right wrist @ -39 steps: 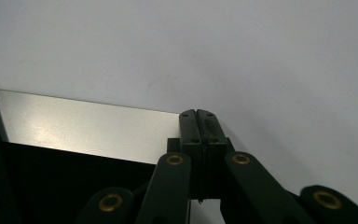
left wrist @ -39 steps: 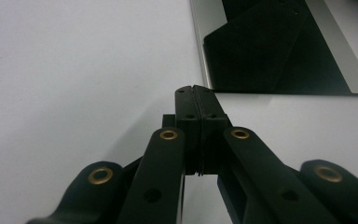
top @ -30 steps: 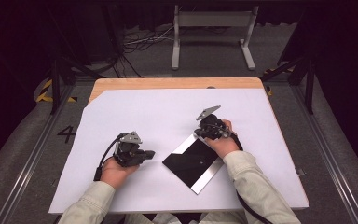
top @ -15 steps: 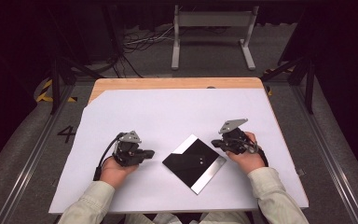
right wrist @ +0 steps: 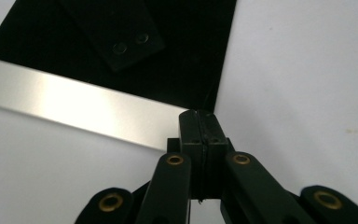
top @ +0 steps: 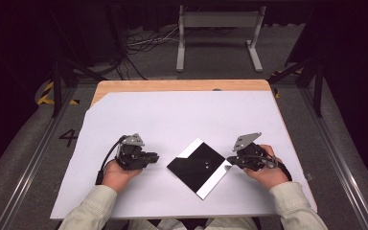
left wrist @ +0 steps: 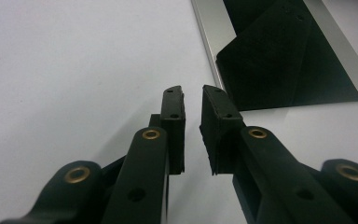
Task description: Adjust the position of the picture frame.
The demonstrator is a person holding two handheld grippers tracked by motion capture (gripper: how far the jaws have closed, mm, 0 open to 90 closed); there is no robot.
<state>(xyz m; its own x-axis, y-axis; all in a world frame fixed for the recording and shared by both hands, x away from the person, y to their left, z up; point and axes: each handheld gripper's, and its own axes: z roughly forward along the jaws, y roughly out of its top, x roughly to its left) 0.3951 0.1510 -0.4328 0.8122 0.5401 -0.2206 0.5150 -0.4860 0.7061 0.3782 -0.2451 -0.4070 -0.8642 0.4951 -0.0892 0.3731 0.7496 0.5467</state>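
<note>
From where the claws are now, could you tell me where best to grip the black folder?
I would take the black folder by its silver-edged corner, coming in level from the right, where the right claw sits shut. It lies flat on the white sheet, so only a thin edge or corner offers a hold.

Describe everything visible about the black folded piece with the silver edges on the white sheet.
The black folded piece lies flat on the white sheet, turned like a diamond between the two grippers. It looks like thin matte black material with a smaller black flap folded over its middle, bearing two small round studs. Shiny silver strips run along two opposite edges. The right gripper, shut, has its tips at the piece's corner by the silver strip; whether it pinches the edge is unclear. The left gripper stands open just short of it, apart.
</note>
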